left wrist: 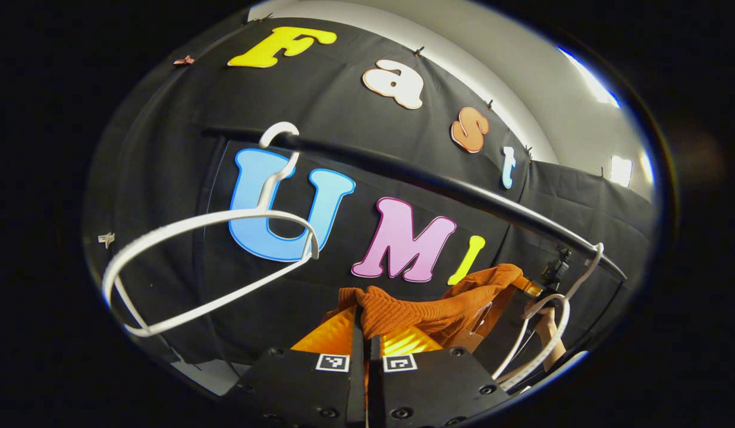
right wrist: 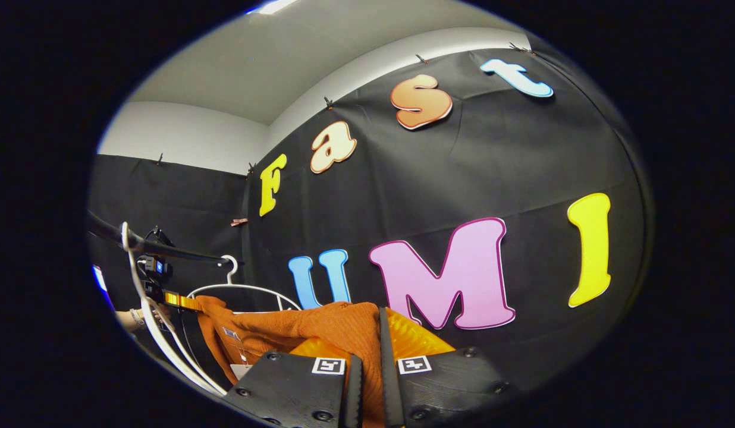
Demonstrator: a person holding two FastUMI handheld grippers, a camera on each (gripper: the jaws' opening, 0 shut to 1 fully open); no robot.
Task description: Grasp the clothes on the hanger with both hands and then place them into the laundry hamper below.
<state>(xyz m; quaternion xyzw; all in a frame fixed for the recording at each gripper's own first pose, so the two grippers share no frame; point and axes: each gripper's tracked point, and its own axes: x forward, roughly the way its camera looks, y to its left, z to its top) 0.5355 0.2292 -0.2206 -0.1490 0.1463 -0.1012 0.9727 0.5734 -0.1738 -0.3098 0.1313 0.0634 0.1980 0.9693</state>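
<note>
The left gripper (left wrist: 366,348) points upward, its fingers pinched nearly together on orange knit fabric (left wrist: 403,312). The right gripper (right wrist: 367,362) is raised likewise, fingers clamped on the same cloth. Farther off, a hand (left wrist: 546,327) holds the right gripper.

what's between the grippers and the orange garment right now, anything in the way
Nothing visible. The left gripper is shut on the orange garment, and the right gripper is shut on it too, fabric pinched between each pair of fingers. The white hanger hangs bare on the black rail, apart from the garment.
</note>
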